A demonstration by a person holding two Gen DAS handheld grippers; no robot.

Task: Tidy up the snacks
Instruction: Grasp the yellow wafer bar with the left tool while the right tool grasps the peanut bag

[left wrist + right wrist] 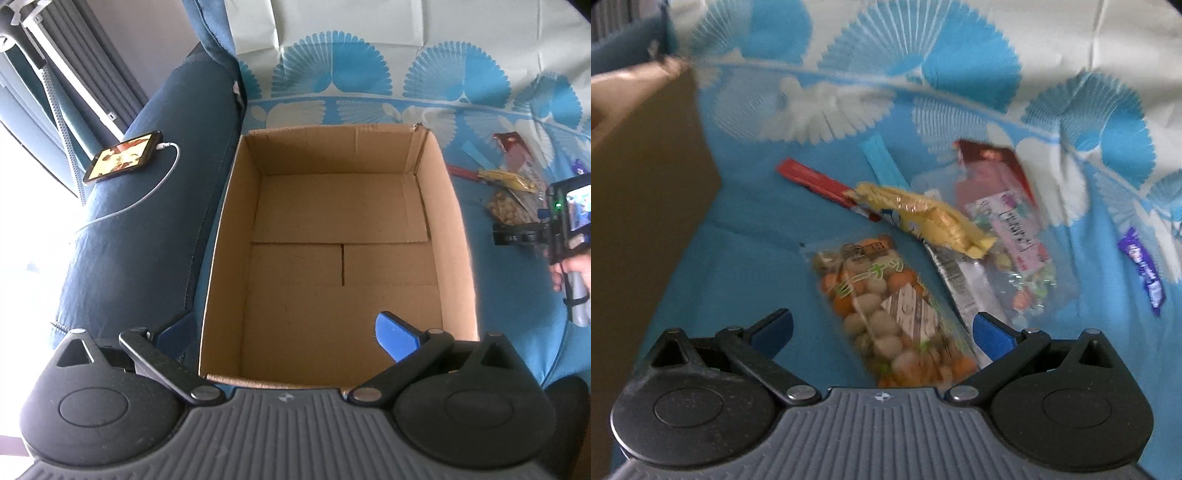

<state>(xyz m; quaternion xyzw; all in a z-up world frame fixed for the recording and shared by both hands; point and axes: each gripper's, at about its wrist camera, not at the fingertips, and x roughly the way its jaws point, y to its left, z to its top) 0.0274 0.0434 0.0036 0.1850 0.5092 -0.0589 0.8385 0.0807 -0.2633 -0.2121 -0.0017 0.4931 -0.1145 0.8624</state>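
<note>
An open, empty cardboard box (236,229) sits on a blue-and-white patterned cloth. My left gripper (284,332) hangs open over its near edge, with one blue finger (395,339) inside and the other outside the left wall. To the right of the box lies a heap of snacks (513,184). My right gripper (882,328) is open low over a clear bag of round orange and white crackers (886,306), which lies between its fingers without the pads pressing it. Beyond it lie a yellow packet (923,218), a red stick pack (820,184) and a clear candy bag (1015,236).
The box's side (646,184) stands left of the snacks. A purple wrapper (1145,273) lies apart at the right. A phone (123,157) with a white cable rests on the dark blue sofa arm (140,240). A hand (576,273) holds the right gripper.
</note>
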